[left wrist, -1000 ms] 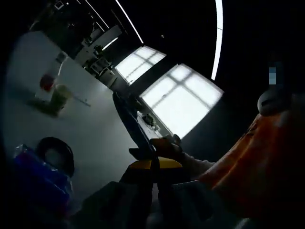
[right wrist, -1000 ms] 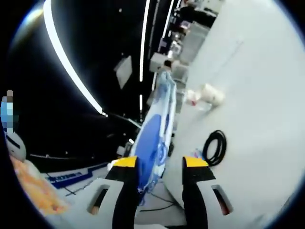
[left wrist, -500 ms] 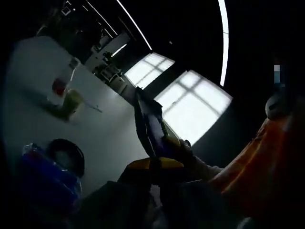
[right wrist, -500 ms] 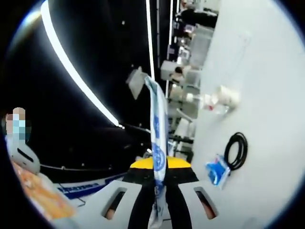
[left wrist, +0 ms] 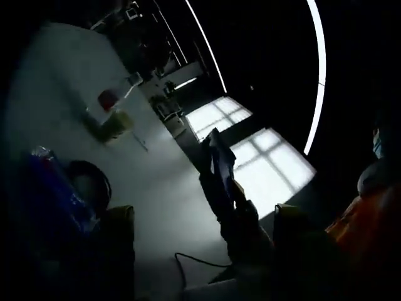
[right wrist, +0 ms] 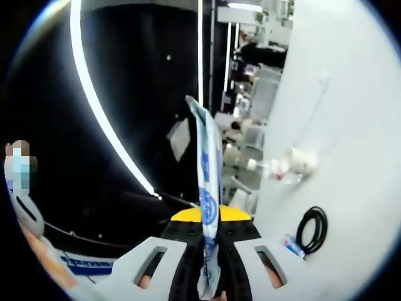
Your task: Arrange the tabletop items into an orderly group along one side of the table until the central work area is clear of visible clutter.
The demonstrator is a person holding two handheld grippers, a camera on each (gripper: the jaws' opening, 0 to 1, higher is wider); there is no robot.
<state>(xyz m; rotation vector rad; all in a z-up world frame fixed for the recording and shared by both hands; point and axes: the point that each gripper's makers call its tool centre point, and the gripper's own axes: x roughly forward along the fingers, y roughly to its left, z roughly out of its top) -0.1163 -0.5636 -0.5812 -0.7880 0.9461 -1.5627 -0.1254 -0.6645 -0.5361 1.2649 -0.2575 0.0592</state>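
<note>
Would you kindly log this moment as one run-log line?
right gripper: jaws shut on blue-white packet | left gripper: jaws open | black cable coil on white table

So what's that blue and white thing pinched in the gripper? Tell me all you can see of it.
It looks like a thin, flat plastic packet, white with blue printing and what seems a round blue logo. The right gripper is shut on it low down, yellow-tipped jaws pressing both faces, with a short tail of it hanging below them. It stands edge-on, rising along the jaws, its top corner slightly curled. It is lifted clear of the white table. In the left gripper view it shows dark against the windows.
</note>
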